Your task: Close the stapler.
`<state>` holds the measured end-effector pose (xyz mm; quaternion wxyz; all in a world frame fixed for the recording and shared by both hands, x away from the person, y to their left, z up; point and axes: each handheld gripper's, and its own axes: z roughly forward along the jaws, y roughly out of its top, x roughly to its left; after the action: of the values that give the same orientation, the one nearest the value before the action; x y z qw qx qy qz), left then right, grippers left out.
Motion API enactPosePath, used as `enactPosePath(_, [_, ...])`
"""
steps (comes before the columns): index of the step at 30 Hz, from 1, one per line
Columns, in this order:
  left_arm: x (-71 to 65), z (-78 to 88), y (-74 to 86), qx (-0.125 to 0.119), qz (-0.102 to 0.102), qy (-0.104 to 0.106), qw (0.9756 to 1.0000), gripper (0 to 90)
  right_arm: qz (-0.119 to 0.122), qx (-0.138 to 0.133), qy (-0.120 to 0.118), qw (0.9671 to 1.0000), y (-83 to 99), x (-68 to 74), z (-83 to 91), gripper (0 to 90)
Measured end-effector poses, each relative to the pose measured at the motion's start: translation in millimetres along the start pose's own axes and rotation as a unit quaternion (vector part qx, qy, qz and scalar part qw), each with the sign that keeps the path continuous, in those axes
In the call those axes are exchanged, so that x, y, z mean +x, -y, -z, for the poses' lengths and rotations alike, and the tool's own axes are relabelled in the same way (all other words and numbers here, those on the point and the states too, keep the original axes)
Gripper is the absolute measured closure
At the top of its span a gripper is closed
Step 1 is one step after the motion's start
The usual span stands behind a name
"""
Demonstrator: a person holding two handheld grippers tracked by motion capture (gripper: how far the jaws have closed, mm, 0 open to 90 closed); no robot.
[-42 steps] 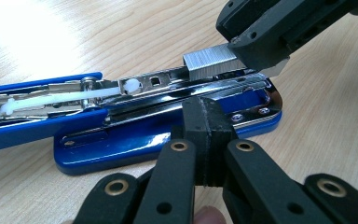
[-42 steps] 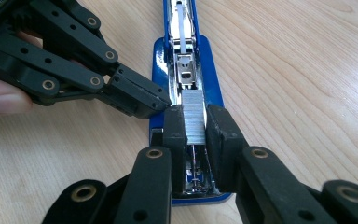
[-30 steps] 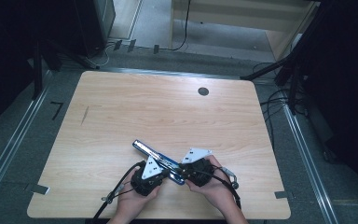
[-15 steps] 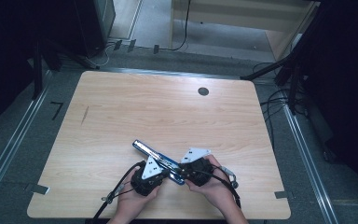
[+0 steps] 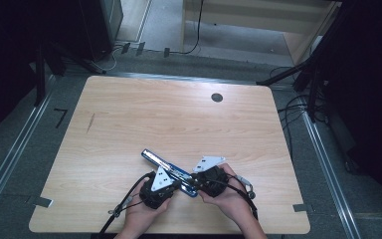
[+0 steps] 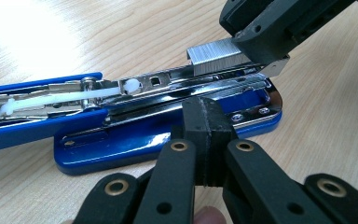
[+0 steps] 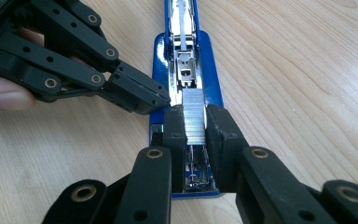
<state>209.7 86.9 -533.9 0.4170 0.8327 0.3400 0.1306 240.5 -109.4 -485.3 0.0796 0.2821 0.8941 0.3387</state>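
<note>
Loading a blue stapler (image 5: 171, 172) near the front edge of the wooden table (image 5: 129, 124), the person is working with both tools. Its lid is lying open. Right gripper (image 7: 196, 123) is clamping a staple strip (image 7: 193, 116) over the magazine channel; keeping it square should help it seat. Left gripper (image 6: 205, 135) is clenched empty, bracing the stapler's side. Cables (image 5: 298, 107) are trailing across the dark floor.

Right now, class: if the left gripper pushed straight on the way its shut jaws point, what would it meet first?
Probably the blue stapler: the left gripper sits at its open side, touching or nearly so.
</note>
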Motion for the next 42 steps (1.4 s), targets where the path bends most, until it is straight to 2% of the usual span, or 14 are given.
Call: enactPosePath(42, [0.2, 0.0, 0.0, 0.0, 0.0, 0.001, 1.0, 90.0, 0.007, 0.021, -0.008, 0.9997, -2.1, -1.6, -6.2, 79.5])
